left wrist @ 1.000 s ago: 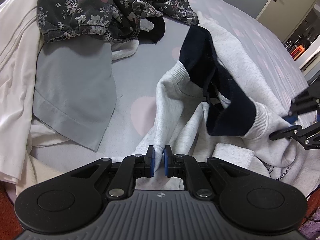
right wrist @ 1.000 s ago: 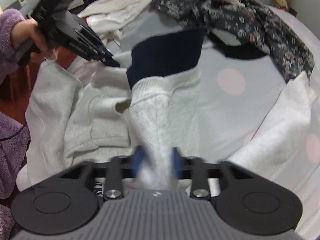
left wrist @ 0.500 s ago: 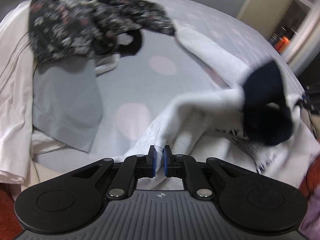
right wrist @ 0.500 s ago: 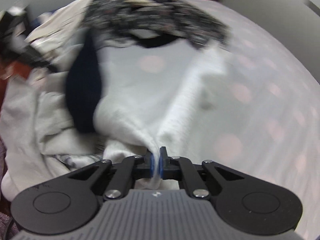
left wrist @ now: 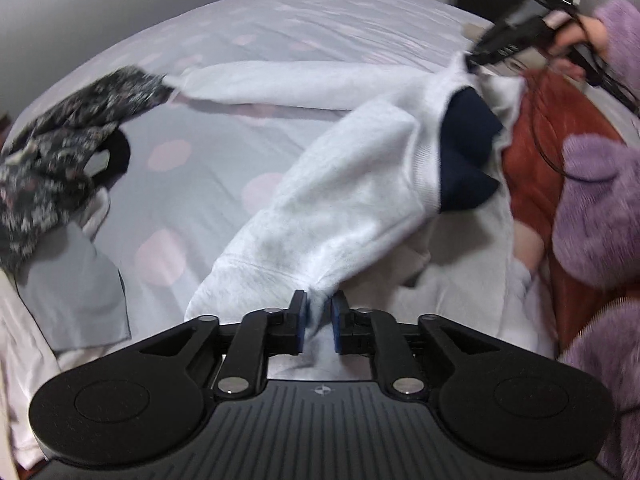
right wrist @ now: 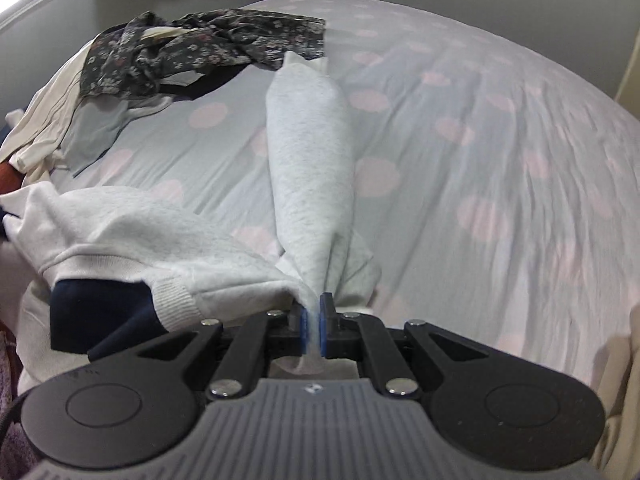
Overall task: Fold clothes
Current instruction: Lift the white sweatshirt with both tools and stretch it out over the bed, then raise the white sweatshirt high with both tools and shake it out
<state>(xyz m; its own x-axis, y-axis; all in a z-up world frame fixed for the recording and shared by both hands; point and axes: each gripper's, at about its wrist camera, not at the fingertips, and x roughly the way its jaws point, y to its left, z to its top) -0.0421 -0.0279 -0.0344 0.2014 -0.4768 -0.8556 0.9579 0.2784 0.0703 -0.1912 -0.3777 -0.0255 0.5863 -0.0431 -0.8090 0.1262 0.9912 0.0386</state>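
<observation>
A pale grey sweatshirt [left wrist: 344,184] with a navy lining [left wrist: 464,160] hangs stretched over the bed between both grippers. My left gripper [left wrist: 319,320] has a bunch of its fabric between the blue pads, and the jaws are opening. My right gripper [right wrist: 314,320] is shut on another edge of the sweatshirt [right wrist: 308,152], whose sleeve trails away to the floral garment [right wrist: 200,44]. In the left wrist view the right gripper [left wrist: 474,58] is at the upper right, held by a hand in a purple fleece sleeve [left wrist: 592,216].
The bed sheet [right wrist: 480,140] is grey with pink dots. A dark floral garment [left wrist: 68,140], a grey cloth [left wrist: 68,296] and white cloth [left wrist: 16,340] lie piled at the left. A rust-red blanket [left wrist: 548,148] lies at the bed's right side.
Both grippers swung apart and rolled, pulling the sweatshirt out taut between them. The navy part moved right. The left jaws stand a little wider on the fabric.
</observation>
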